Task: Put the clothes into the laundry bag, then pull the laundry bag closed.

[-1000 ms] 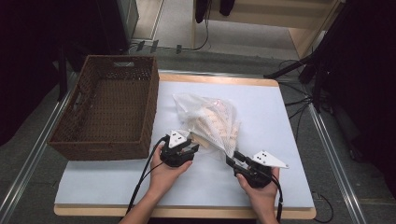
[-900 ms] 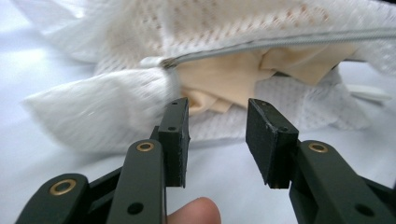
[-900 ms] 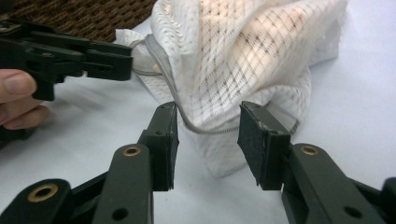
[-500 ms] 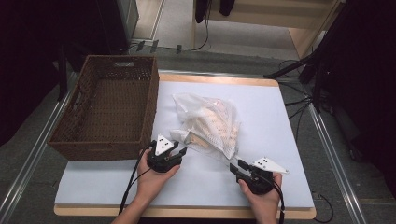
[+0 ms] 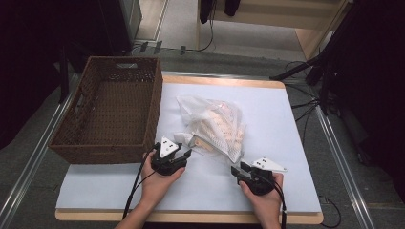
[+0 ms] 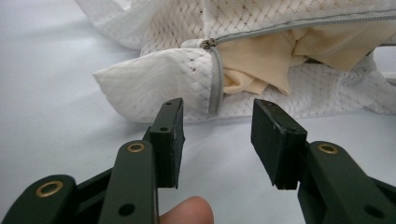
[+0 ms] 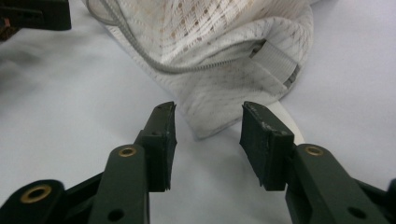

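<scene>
I see a white mesh laundry bag (image 6: 177, 79) of woven netting, rough and matt, with a grey zip (image 6: 215, 84) and soft cream cloth (image 6: 261, 65) showing through its opening. My left gripper (image 6: 217, 135) looks like dull black plastic with brass-coloured rivets (the pads look rubbery). The table (image 5: 286, 138) carries a smooth, matt white sheet over a pale wood edge; the basket (image 5: 112, 112) is brown woven wicker

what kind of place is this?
Probably a lab recording bench, not a home: white-covered table between metal rails, cables on the floor, staged mesh laundry bag and wicker basket.
</scene>
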The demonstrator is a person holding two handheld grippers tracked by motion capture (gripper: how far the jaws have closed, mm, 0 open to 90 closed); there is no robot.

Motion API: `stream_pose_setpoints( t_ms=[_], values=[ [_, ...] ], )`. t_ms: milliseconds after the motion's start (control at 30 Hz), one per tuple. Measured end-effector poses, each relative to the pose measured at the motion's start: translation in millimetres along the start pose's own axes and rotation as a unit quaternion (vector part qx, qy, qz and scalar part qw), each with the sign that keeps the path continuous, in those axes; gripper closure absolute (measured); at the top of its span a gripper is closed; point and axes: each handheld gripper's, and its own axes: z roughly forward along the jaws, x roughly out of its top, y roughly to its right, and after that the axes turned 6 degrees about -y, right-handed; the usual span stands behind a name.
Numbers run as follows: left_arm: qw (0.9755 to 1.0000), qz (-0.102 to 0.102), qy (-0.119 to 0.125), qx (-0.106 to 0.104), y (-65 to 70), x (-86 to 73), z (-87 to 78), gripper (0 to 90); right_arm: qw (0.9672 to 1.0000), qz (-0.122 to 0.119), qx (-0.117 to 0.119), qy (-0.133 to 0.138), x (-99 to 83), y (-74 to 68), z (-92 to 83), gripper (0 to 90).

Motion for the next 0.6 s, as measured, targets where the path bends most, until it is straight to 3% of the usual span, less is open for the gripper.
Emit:
stream_pose_setpoints(
  t_ms=[100, 133, 267, 300, 367, 400, 500, 567, 600],
  values=[
    [1.0, 0.003, -0.003, 0.003, 4.2, 3.7, 4.4, 53.1, 1.0, -0.001, -0.003, 0.005, 3.4, -1.2, 3.2, 48.8],
    [0.9999, 0.001, -0.006, 0.013, 7.8, 7.6, 9.2, 51.6, 1.0, -0.002, -0.006, 0.006, 6.4, -2.3, 6.5, 47.1],
    [0.9996, -0.002, -0.009, 0.025, 11.0, 13.1, 16.0, 47.9, 1.0, 0.006, -0.003, 0.005, 12.5, -5.2, 13.2, 46.0],
    [0.9996, -0.007, -0.008, 0.025, 10.7, 14.3, 17.9, 47.9, 0.9999, -0.003, -0.01, 0.002, 14.2, -6.9, 16.7, 47.1],
    [0.9992, -0.016, -0.015, 0.033, 9.6, 15.4, 22.7, 48.2, 0.9994, -0.018, -0.025, -0.016, 16.4, -11.0, 23.3, 53.8],
    [0.9984, -0.025, -0.03, 0.04, 8.6, 17.2, 26.2, 48.7, 0.9991, -0.022, -0.03, -0.021, 17.1, -12.7, 24.4, 56.8],
    [0.9975, -0.024, -0.038, 0.055, 6.3, 21.3, 30.8, 51.9, 0.9977, -0.026, -0.058, -0.022, 17.3, -15.0, 25.5, 73.6],
    [0.9969, -0.023, -0.049, 0.057, 4.2, 22.9, 33.5, 63.5, 0.998, -0.03, -0.05, -0.024, 17.5, -12.8, 24.9, 87.5],
    [0.9966, -0.023, -0.052, 0.058, 3.6, 23.4, 34.1, 70.0, 0.9983, -0.032, -0.043, -0.024, 17.5, -11.7, 24.6, 90.0]
  ],
)
